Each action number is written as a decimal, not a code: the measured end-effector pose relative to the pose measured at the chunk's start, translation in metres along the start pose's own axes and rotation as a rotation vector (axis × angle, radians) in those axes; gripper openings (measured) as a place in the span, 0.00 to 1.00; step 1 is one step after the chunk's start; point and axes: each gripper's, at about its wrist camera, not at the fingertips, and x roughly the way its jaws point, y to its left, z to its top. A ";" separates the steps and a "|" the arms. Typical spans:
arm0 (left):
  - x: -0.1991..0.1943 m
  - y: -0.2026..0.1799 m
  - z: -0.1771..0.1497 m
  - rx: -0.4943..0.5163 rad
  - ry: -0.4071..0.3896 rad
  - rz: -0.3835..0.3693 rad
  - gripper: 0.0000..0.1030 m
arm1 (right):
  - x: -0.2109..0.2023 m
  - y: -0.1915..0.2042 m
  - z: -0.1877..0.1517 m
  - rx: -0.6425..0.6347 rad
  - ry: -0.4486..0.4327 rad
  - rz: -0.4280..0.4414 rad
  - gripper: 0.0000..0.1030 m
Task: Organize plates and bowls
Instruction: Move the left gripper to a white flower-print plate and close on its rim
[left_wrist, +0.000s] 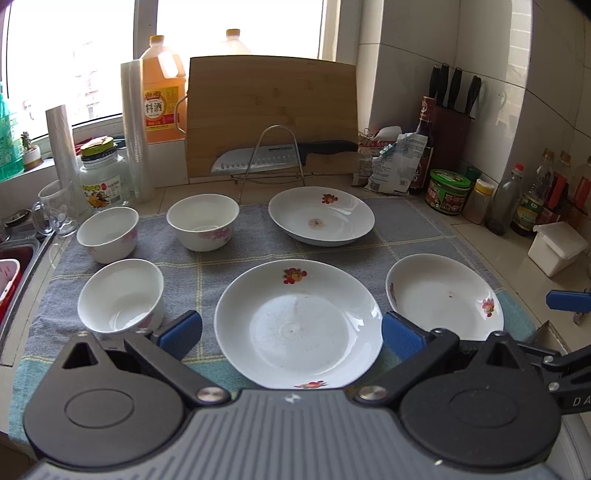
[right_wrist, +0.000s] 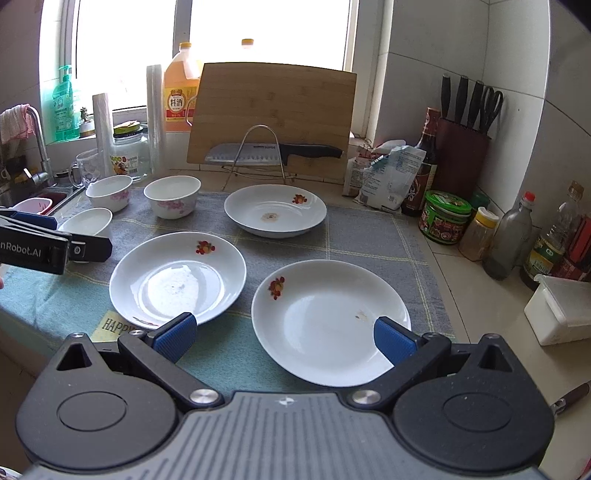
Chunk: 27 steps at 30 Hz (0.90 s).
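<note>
Three glazed plates (right_wrist: 177, 278) and three small bowls (left_wrist: 202, 222) lie separately on the grey towel (left_wrist: 255, 247) on the surface; they look stiff, slippery and fragile, so the rim is the best hold. Left gripper (left_wrist: 291, 334) and right gripper (right_wrist: 284, 336) have jaws spread, holding nothing. Readable: "料酒" on the orange jug (left_wrist: 162, 92), "HAPPY" on the towel, "nRobot.AI" on the left gripper.

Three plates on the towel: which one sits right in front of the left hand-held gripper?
The middle plate, nearest the counter's front edge, framed between the open left hand-held gripper. The others lie behind it and to its right.
</note>
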 end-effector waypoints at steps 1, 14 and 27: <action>0.004 -0.004 0.001 0.002 0.005 -0.002 1.00 | 0.003 -0.006 -0.002 0.003 0.006 0.000 1.00; 0.058 -0.057 0.019 0.050 0.080 -0.049 0.99 | 0.048 -0.065 -0.029 0.030 0.101 0.032 1.00; 0.108 -0.085 0.030 0.075 0.156 -0.136 0.99 | 0.092 -0.084 -0.052 -0.041 0.178 0.121 1.00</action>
